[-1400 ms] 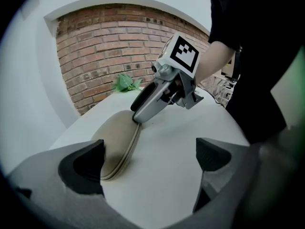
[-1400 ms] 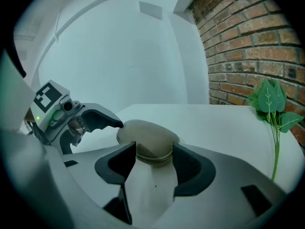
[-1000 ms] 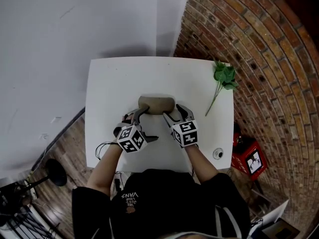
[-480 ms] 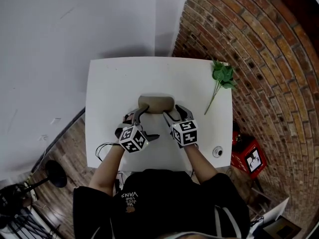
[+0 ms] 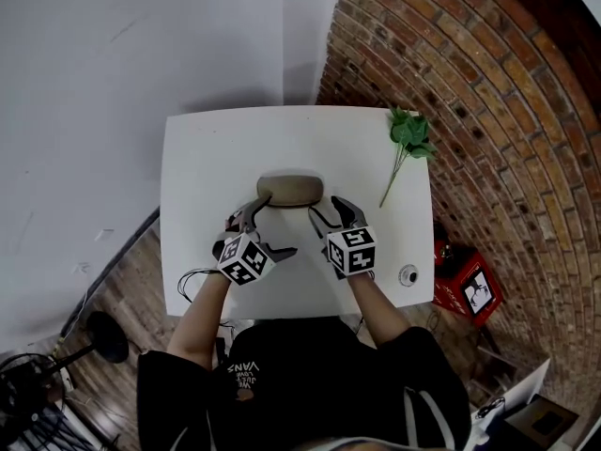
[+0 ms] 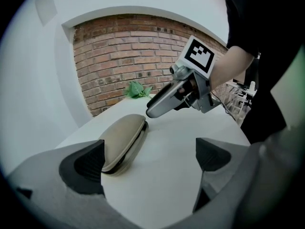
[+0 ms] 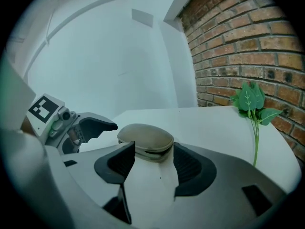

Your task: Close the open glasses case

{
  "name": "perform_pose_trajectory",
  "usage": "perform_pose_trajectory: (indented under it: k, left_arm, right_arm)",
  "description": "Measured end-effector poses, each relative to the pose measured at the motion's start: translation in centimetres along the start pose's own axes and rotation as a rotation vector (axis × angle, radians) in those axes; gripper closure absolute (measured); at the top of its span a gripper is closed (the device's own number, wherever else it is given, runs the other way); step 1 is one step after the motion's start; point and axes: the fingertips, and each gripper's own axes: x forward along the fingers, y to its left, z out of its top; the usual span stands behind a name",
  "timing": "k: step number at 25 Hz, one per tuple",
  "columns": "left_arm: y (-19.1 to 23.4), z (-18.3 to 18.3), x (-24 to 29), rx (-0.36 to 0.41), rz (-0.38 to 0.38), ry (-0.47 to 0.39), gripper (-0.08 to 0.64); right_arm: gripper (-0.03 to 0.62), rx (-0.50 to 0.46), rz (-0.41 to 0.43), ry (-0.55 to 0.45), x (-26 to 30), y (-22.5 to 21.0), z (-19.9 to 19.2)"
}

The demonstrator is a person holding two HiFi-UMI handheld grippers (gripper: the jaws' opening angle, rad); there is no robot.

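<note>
Jaws on the left gripper (image 6: 150, 159) stand wide apart with nothing between them but bare tabletop (image 5: 202, 158). The glasses case (image 5: 291, 190) lies ahead of them, close to the left-hand jaw, and no contact with it shows. Those of the right gripper (image 5: 327, 210) are also spread. They have just been closing a little, and nothing is pressed between them. In the right gripper view the case sits beyond the jaw tips and shows in the gap between the two pads.

The case is a tan, rounded shell. It rests flat near the middle of the white tabletop with its long side across the person's front. Its lid is down on the base, and a thin dark seam runs along the edge where the two halves meet. Whether it has latched cannot be told.

From the head view the two grippers flank the near side of the case, the left one by its left end and the right one by its right end. Both point away from the person and downward.

A green leafy sprig (image 5: 408, 134) lies at the far right corner of the tabletop, well apart from the case. A small round object (image 5: 408, 274) sits near the right front corner. A brick wall (image 5: 488, 83) runs along the right side, and a red box (image 5: 465, 291) stands on the floor below it.
</note>
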Motion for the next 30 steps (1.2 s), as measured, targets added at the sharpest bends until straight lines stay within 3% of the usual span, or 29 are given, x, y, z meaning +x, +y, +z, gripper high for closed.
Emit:
perform_pose_trajectory:
  k: [6, 14, 20, 21, 24, 30]
  left_arm:
    - [-0.4, 0.8, -1.8, -0.034, 0.022, -0.058, -0.034]
    - [0.3, 2.4, -7.3, -0.300, 0.105, -0.262, -0.032]
    - [-1.2, 2.9, -10.7, -0.310, 0.139, -0.322, -0.026]
    - [-1.6, 3.0, -11.2, -0.293, 0.143, -0.334, -0.015]
    - [-2.6, 3.3, -13.1, -0.253, 0.164, -0.377, 0.142]
    - [-3.6, 2.9, -17.1, -0.279, 0.230, -0.448, 0.262]
  right_arm:
    - [0.361, 0.022, -0.001, -0.093, -2.5, 1.2, 0.8]
    - [0.432, 0.016, -0.002, -0.208, -6.4, 3.9, 1.9]
    - [0.488, 0.014, -0.016, -0.243, -8.8, 6.3, 1.4]
    - [0.501, 0.013, -0.022, -0.246, -9.2, 6.6, 1.3]
    - [0.537, 0.008, -0.049, -0.257, -10.3, 7.7, 0.9]
    - [0.591, 0.009, -0.082, -0.279, -12.2, 9.9, 0.0]
